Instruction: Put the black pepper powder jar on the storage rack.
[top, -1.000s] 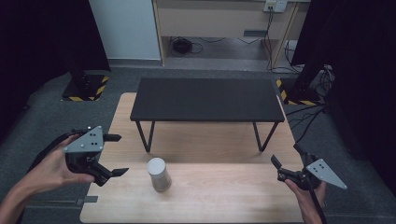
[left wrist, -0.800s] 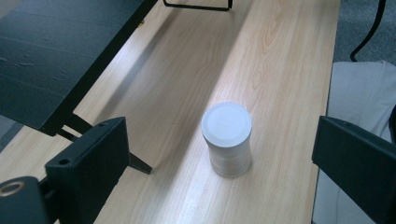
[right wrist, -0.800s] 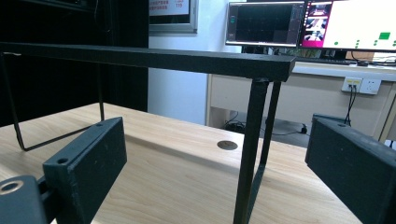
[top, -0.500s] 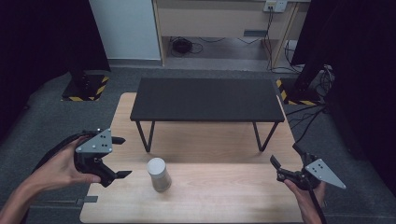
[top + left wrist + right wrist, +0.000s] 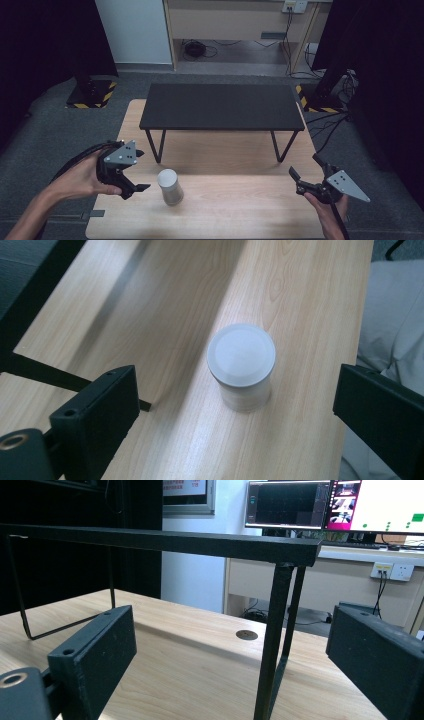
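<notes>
The white lidded canister (image 5: 170,186) stands upright on the light wooden table (image 5: 250,215), on the near half of the top, left of centre and just in front of the black shelf stand (image 5: 222,106) that straddles the table's far half. In the left gripper view the canister (image 5: 242,366) sits between the 2 jaws but ahead of them, not yet inside their span.

The left gripper (image 5: 134,176) hangs just beside the canister on its left, jaws spread wide and holding nothing. The right gripper (image 5: 299,181) is well apart, near the table's right edge, with its jaws likewise wide and empty; its own view looks under the stand past a thin black leg (image 5: 274,645).

What could go wrong: the canister looks tall for its base and its wall smooth, so a jaw tip that meets it first on 1 side would likely push it over or slide it rightward rather than seat it. A grip taken high on the lid (image 5: 241,354) could also slip.

Room to move: bare wood lies to the canister's right and front, and the table's near edge is close behind the left hand (image 5: 87,176). The stand's left front leg (image 5: 159,146) rises just beyond the gripper, so a sweep forward risks a knock there.
</notes>
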### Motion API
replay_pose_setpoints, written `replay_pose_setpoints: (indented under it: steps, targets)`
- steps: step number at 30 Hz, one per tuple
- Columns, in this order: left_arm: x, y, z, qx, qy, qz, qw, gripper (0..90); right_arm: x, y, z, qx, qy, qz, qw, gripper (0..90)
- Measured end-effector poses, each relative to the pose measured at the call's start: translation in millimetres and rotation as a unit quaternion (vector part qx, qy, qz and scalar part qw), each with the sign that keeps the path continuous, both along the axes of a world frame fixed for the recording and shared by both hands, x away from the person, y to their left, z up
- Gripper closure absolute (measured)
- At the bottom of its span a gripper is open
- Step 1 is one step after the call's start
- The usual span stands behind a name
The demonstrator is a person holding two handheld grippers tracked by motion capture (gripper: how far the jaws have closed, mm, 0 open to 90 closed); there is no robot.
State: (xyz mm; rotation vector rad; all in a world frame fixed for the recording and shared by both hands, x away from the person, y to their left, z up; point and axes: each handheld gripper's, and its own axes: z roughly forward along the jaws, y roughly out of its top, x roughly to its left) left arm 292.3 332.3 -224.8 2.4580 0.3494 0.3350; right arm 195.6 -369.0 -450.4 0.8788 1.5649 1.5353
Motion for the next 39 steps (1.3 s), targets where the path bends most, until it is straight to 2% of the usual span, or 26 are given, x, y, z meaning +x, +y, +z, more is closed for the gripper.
replay_pose_setpoints:
  steps: [11, 13, 17, 24, 30, 35, 39]
  targets:
    - [15.5, -24.2, -7.5, 0.029, 0.017, -0.011, 0.9994, 3.6, 0.3, -0.3, -0.3, 0.0, 0.001, 0.001, 1.0, 5.9]
    - [18.8, -32.5, -9.5, 0.045, 0.017, -0.013, 0.9988, 4.2, 0.5, -0.4, -0.3, 0.001, 0.003, 0.002, 1.0, 6.1]
    - [22.4, -37.2, -12.3, 0.049, 0.021, -0.013, 0.9985, 4.2, 0.9, -0.3, -0.4, 0.002, 0.004, 0.003, 1.0, 6.2]
    - [31.2, -52.2, -21.1, 0.069, 0.032, -0.017, 0.997, 4.2, 1.0, -0.4, -0.7, 0.003, 0.005, 0.003, 1.0, 6.2]
    - [38.1, -70.9, -28.4, 0.088, 0.036, -0.03, 0.995, 4.6, 1.3, -0.3, -0.9, 0.002, 0.005, 0.004, 1.0, 6.2]
    - [41.5, -80.3, -31.8, 0.096, 0.039, -0.037, 0.9939, 4.8, 1.4, -0.6, -0.9, 0.002, 0.006, 0.004, 1.0, 6.3]
    - [44.2, -91.6, -36.3, 0.117, 0.041, -0.044, 0.9914, 6.6, 1.2, -1.0, -1.0, 0.004, 0.005, 0.005, 1.0, 6.3]
